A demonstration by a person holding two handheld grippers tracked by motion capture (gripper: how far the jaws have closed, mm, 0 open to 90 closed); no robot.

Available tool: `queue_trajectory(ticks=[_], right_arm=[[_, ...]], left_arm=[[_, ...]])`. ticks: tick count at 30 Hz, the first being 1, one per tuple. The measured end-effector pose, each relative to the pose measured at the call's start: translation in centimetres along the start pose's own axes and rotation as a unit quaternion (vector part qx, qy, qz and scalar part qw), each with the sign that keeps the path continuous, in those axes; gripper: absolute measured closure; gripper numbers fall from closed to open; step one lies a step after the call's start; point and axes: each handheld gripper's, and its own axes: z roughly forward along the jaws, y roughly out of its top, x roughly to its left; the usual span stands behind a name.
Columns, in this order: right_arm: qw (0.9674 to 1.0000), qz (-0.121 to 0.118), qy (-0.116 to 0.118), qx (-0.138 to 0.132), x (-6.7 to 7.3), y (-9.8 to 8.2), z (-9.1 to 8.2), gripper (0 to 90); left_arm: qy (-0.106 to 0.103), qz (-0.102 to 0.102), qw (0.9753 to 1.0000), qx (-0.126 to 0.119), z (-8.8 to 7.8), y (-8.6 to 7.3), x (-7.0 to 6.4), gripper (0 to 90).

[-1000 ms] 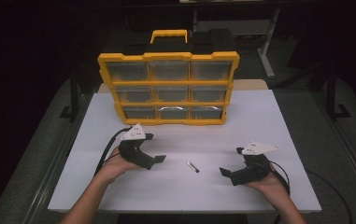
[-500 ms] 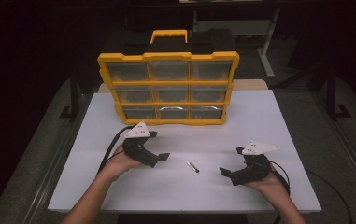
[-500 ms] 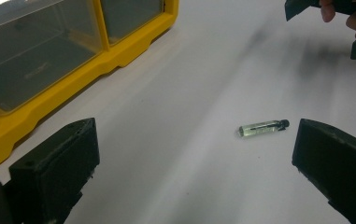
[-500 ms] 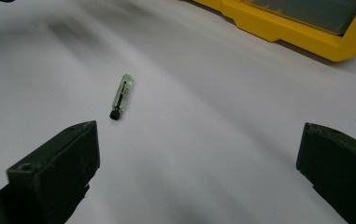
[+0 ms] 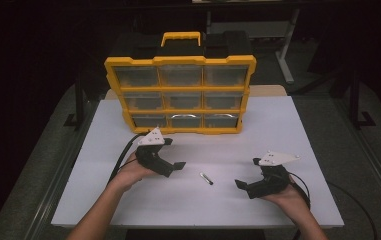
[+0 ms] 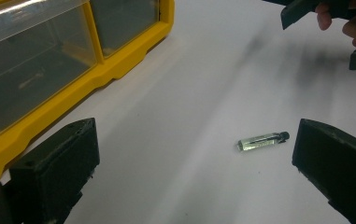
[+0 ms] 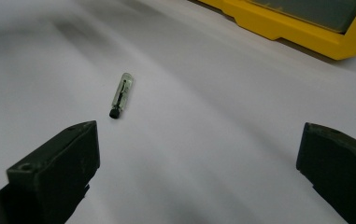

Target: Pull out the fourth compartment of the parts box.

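Vial [image 5: 206, 178] lies flat on the table [image 5: 288, 130], in front of the organizer [image 5: 180, 95], well clear of it. Left gripper [image 5: 178, 165] just left of vial, jaws wide apart, empty. Right gripper [image 5: 240, 184] near vial's right, jaws wide, empty.

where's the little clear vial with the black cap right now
In the high view the small clear glass vial with a black cap lies flat on the white table, between the left hand-held gripper and the right hand-held gripper, touching neither.
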Motion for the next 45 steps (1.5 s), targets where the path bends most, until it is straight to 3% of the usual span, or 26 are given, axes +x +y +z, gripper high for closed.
queue_trajectory(ticks=[45], right_arm=[[1.0,0.001,0.001,0.0,0.0,0.1,0.0,0.0]], left_arm=[[-0.012,0.004,0.9999,-0.006,2.7,1.6,0.6,0.9]])
